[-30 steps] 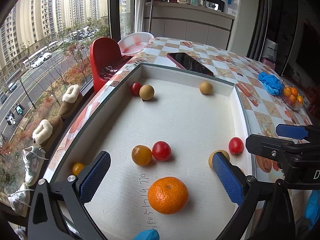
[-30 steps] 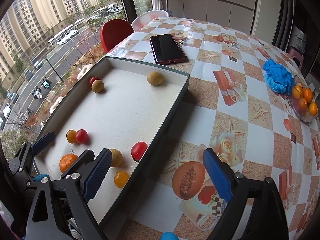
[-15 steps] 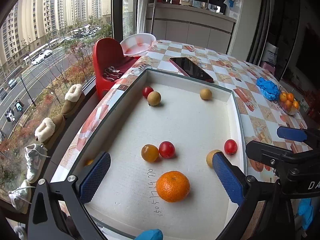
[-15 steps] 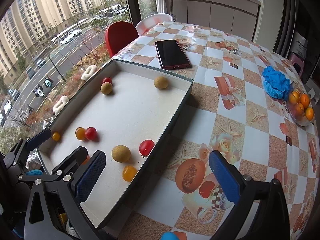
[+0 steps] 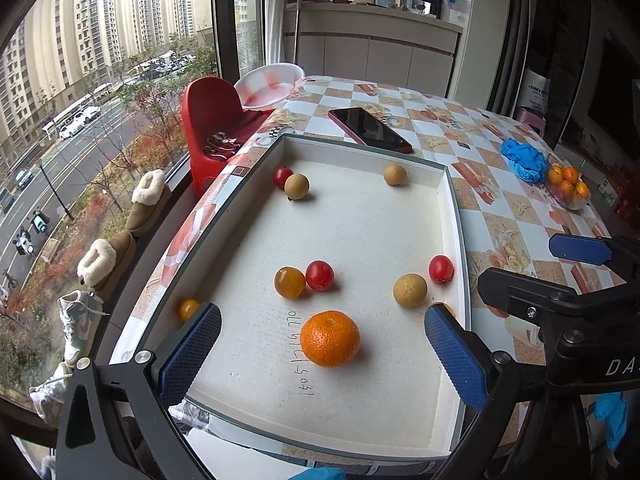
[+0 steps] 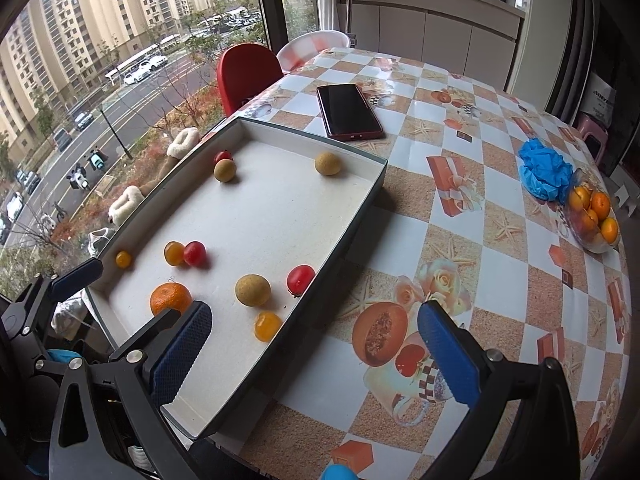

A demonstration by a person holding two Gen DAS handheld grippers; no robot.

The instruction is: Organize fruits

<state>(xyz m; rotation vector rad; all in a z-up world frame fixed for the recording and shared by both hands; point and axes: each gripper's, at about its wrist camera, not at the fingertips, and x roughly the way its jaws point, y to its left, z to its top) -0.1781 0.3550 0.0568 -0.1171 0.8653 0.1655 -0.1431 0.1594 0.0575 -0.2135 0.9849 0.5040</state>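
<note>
A shallow white tray point(image 5: 455, 216) point(image 6: 352, 216) on the table holds several loose fruits: an orange point(image 5: 329, 338) point(image 6: 170, 298), red tomatoes point(image 5: 320, 275) point(image 6: 300, 278), yellow tomatoes point(image 5: 289, 281) point(image 6: 267, 325) and tan round fruits point(image 5: 409, 289) point(image 6: 252, 289). My left gripper point(image 5: 320, 356) is open and empty above the tray's near end, with the orange between its blue pads. My right gripper point(image 6: 312, 356) is open and empty over the tray's right wall and the tablecloth.
A red phone point(image 5: 370, 129) point(image 6: 349, 111) lies behind the tray. A glass bowl of oranges point(image 6: 592, 216) and a blue crumpled glove point(image 6: 544, 172) sit at the right. A red chair point(image 5: 212, 120) and a white basin point(image 5: 268, 88) stand by the window.
Both grippers have pulled back and risen, so the tray and fruits appear farther away. The fruits have not moved. Both grippers stay open.
</note>
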